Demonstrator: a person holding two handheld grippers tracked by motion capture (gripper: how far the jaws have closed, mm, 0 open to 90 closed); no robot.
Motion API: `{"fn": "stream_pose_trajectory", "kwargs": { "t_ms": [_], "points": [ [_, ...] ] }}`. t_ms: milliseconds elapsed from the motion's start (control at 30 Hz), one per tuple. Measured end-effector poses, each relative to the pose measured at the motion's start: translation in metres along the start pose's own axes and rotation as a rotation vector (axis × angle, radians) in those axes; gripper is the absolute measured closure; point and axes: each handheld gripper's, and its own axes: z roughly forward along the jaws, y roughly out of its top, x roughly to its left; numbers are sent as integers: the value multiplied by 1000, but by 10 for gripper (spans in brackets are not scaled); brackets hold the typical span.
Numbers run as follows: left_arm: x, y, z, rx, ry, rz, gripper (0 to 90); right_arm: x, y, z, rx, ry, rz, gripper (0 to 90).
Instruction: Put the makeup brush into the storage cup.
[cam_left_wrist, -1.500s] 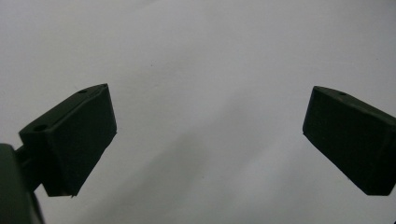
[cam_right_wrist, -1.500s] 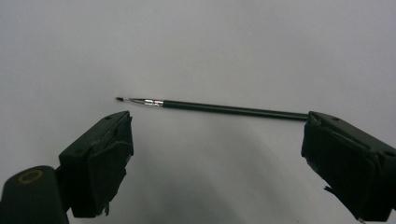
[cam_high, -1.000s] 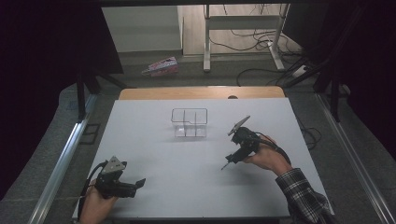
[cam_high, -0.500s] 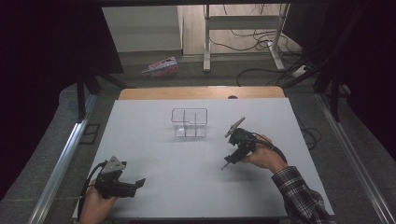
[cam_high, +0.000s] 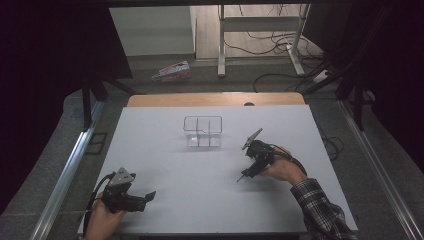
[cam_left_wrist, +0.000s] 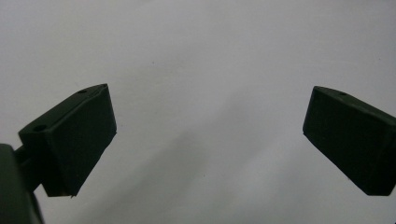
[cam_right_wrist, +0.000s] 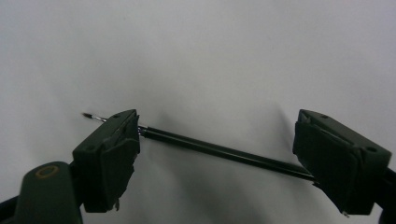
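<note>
I am working at the wide white table (cam_high: 210, 165); a clear divided plastic box (cam_high: 202, 131) is sitting far-centre. My left gripper (cam_left_wrist: 208, 140) is gaping empty, near-left. My right gripper (cam_right_wrist: 215, 154) is gaping around a thin black pen (cam_right_wrist: 224, 151) lying on the table.

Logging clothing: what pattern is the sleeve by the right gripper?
Plaid check, dark with light lines; the sleeve shows best in the high view.

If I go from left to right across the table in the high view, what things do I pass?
Left gripper → clear divided box → thin black pen lying across the right gripper
</note>
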Motion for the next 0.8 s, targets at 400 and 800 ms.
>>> {"fn": "stream_pose_trajectory", "kwargs": {
  "t_ms": [400, 800],
  "points": [
    [0, 0, 0, 7, 6, 3, 30, -5, 6, -5, 86, 20, -32, 853],
    [0, -1, 0, 6, 12, 0, 31, -6, 9, -6, 106, 35, 3, 854]
  ]
}}
